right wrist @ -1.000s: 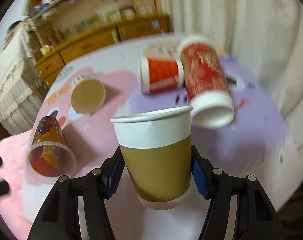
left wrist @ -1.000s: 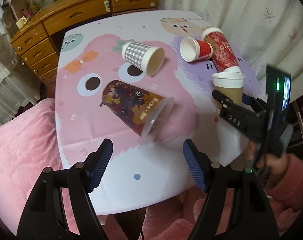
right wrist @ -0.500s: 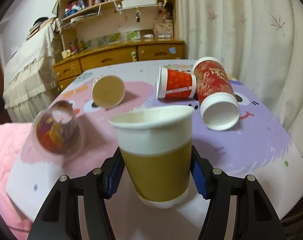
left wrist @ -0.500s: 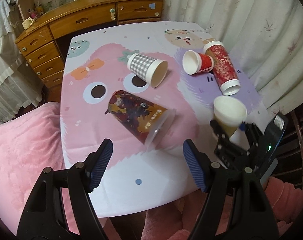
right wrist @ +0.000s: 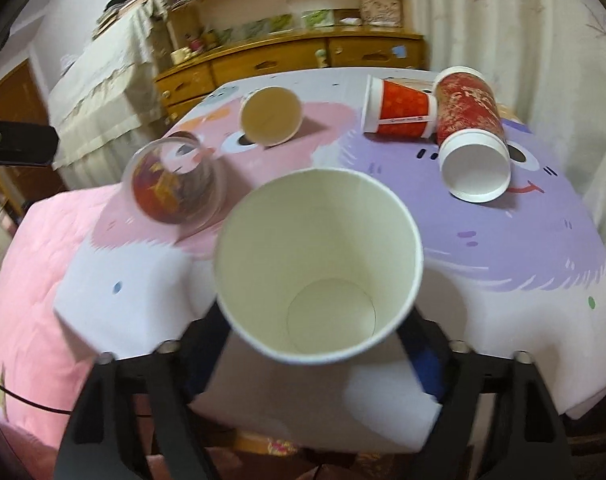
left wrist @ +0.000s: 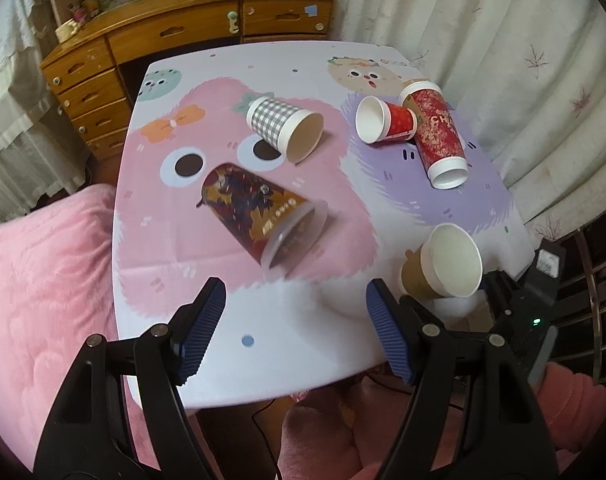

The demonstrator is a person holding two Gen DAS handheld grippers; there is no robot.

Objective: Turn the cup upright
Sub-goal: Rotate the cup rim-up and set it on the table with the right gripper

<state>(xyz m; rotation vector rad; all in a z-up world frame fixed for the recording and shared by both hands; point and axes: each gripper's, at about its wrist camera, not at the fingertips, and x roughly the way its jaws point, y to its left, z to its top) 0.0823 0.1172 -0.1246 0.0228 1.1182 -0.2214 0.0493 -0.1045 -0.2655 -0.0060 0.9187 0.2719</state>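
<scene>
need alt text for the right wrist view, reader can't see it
The right gripper holds a brown paper cup, its white inside facing the camera, above the near edge of a cartoon tablecloth. Four more cups lie on their sides beyond: a clear printed cup, a checked cup, a short red cup and a tall red cup.

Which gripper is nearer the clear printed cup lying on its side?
Left. The left gripper hovers open just before the clear printed cup; the right gripper, off to its side, holds the brown cup.

Toppled cups (left wrist: pixel 263 216) block table ctr.
</scene>
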